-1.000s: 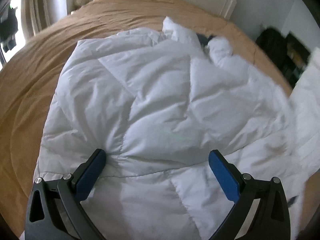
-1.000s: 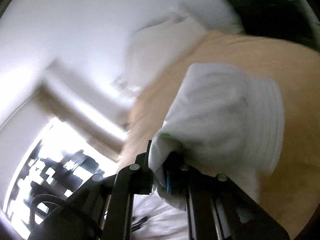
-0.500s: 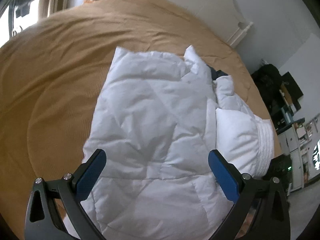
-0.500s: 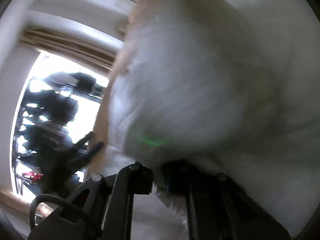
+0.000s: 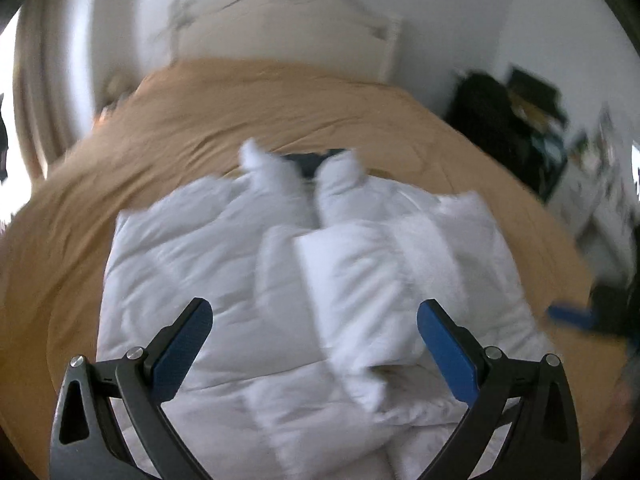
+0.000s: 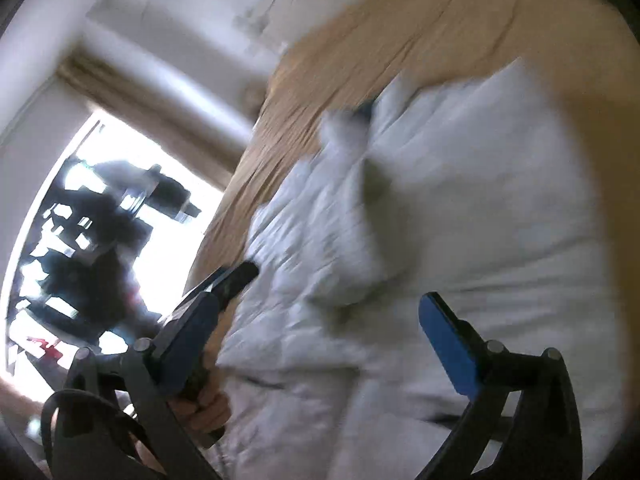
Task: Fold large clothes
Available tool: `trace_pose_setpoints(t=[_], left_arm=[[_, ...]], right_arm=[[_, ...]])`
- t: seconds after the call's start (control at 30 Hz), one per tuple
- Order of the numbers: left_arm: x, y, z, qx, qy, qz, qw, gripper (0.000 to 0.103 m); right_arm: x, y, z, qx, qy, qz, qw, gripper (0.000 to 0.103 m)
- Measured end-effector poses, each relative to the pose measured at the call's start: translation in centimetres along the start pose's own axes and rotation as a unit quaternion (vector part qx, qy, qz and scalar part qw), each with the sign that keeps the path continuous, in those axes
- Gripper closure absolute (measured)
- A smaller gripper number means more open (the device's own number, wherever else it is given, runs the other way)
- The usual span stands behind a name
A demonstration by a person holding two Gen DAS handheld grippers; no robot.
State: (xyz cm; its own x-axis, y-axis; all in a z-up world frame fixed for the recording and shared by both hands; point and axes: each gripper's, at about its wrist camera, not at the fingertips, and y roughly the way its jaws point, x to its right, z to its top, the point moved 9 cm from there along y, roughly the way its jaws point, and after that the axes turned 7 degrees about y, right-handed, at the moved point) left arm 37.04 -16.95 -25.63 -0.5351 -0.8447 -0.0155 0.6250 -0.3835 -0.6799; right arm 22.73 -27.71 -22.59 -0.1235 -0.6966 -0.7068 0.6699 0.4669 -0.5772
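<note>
Jacket (image 5: 304,292), white and quilted, lies puffed on the tan bedspread (image 5: 224,108) near the foot of the bed, its collar toward the white headboard (image 5: 288,28) and one sleeve folded across its front. The left gripper (image 5: 314,330) hovers above the jacket's lower half, jaws wide with nothing between them. The right gripper (image 6: 316,328) hangs over the jacket too; its jaws are opening and stand wide, pressing on no cloth. Both views are blurred.
</note>
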Motion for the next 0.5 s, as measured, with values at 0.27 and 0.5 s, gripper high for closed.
trace_pose_setpoints(t=[0.27,0.5], left_arm=[[8.7,5.5,-1.9,-0.016,0.171,0.077,0.9822,0.001],[3.9,9.0,-2.1,-0.072,-0.035,-0.05,0.9955,0.071]], right_arm=[[7.6,-7.0,2.2,0.063,0.079,-0.075,0.992,0.002],[11.0,-8.4,2.1,0.043,0.108,-0.09,0.989,0.003]])
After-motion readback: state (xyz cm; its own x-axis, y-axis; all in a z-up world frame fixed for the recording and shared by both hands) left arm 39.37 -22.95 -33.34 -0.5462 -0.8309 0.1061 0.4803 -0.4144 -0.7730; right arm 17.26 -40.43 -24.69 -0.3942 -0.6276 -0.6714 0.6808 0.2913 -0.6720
